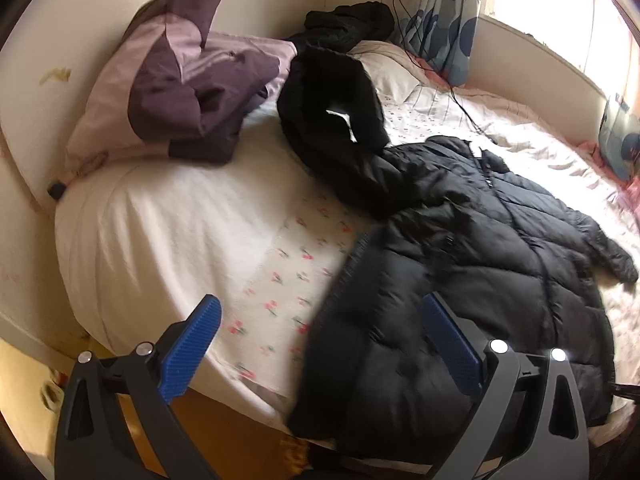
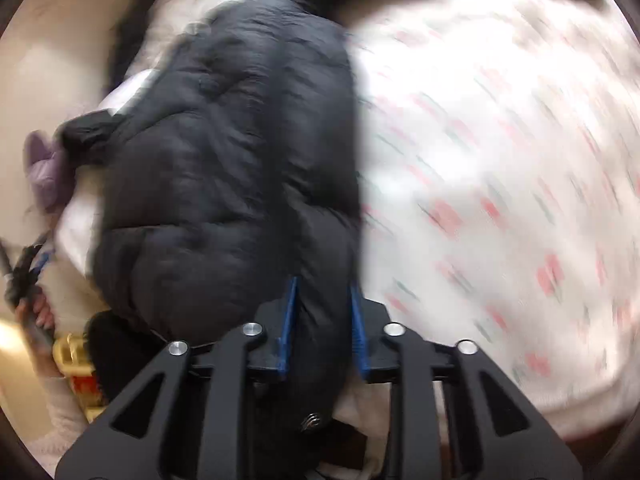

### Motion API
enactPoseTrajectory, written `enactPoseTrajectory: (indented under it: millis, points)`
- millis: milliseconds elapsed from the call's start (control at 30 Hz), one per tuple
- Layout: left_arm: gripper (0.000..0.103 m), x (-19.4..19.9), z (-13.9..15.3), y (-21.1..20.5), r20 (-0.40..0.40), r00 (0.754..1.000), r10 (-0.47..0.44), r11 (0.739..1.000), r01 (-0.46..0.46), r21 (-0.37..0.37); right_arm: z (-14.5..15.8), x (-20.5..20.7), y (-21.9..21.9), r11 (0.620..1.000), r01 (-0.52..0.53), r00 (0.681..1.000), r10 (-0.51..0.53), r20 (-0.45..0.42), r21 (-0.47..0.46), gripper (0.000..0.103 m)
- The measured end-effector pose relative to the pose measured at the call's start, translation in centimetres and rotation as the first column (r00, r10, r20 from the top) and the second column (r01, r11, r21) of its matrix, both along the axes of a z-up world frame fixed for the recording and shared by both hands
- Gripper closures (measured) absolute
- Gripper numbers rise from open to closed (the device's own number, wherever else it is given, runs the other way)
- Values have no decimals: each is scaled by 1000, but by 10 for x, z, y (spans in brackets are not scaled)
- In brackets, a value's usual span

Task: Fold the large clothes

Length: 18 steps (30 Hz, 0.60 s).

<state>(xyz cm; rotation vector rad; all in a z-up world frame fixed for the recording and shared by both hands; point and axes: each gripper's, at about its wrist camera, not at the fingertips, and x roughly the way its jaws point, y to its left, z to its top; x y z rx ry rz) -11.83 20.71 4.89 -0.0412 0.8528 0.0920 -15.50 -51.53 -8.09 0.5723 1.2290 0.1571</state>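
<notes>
A black puffer jacket (image 1: 460,248) lies spread on the bed (image 1: 168,220), its hood toward the pillows and its hem at the near edge. My left gripper (image 1: 320,344) is open and empty above the jacket's left hem edge, with one blue pad (image 1: 192,344) over the floral sheet and the other over the jacket. In the right wrist view my right gripper (image 2: 322,320) is shut on a fold of the black puffer jacket (image 2: 224,152), which bulges between the blue pads. That view is blurred by motion.
A purple and lilac jacket (image 1: 180,80) is heaped at the back left by the wall. Another dark garment (image 1: 344,24) lies by the pillow (image 1: 384,68). A charger cable (image 1: 448,80) runs across the bed's far side. Curtains (image 1: 444,20) and a bright window are at the back right.
</notes>
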Motion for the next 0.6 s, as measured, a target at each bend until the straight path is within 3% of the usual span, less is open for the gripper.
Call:
enactPoseTrajectory:
  millis: [33, 100, 167, 200, 233, 267, 300, 333, 367, 400, 433, 500, 533, 567, 600]
  points:
    - [7, 3, 5, 0, 12, 1000, -17, 999, 16, 36, 13, -12, -10, 998, 55, 997, -55, 50, 6, 66]
    - [7, 13, 20, -4, 40, 996, -80, 989, 74, 125, 45, -21, -9, 988, 139, 983, -128, 130, -75, 49]
    - [7, 31, 35, -17, 49, 985, -166, 963, 151, 223, 85, -18, 2, 985, 155, 958, -132, 255, -71, 39]
    - [7, 42, 44, -32, 48, 969, -241, 924, 214, 317, 100, -12, 6, 988, 138, 950, -111, 292, -73, 31]
    - [7, 51, 51, -50, 49, 950, -310, 865, 260, 428, 114, 0, 19, 990, 120, 941, -91, 327, -70, 29]
    - [7, 58, 55, -65, 48, 925, -377, 788, 293, 541, 128, 20, 38, 996, 78, 927, -56, 370, -47, 28]
    - [7, 67, 54, -84, 22, 878, -478, 649, 336, 683, 138, 34, 54, 999, 43, 916, -32, 399, -19, 28]
    - [7, 74, 50, -97, -24, 830, -557, 509, 364, 780, 136, 47, 72, 1000, 9, 905, -12, 425, 10, 28]
    - [7, 81, 43, -108, -94, 781, -617, 363, 389, 847, 133, 63, 92, 998, -29, 894, 4, 449, 50, 28]
    - [7, 92, 32, -115, -186, 740, -646, 199, 399, 895, 125, 83, 108, 995, -49, 891, 7, 455, 82, 28]
    - [7, 103, 22, -118, -265, 709, -654, 82, 414, 907, 119, 100, 126, 991, -60, 893, 0, 450, 119, 28]
    - [7, 121, 10, -122, -390, 652, -650, -75, 456, 887, 97, 128, 154, 969, -66, 902, -43, 429, 238, 28]
    - [7, 130, 5, -122, -454, 615, -645, -123, 502, 856, 95, 145, 163, 955, -60, 906, -70, 417, 292, 28]
    - [7, 144, 2, -121, -517, 580, -629, -148, 564, 812, 80, 154, 167, 940, -54, 911, -92, 402, 338, 28]
    - [7, 153, -5, -120, -546, 569, -616, -155, 592, 791, 66, 162, 172, 926, -45, 921, -106, 374, 375, 28]
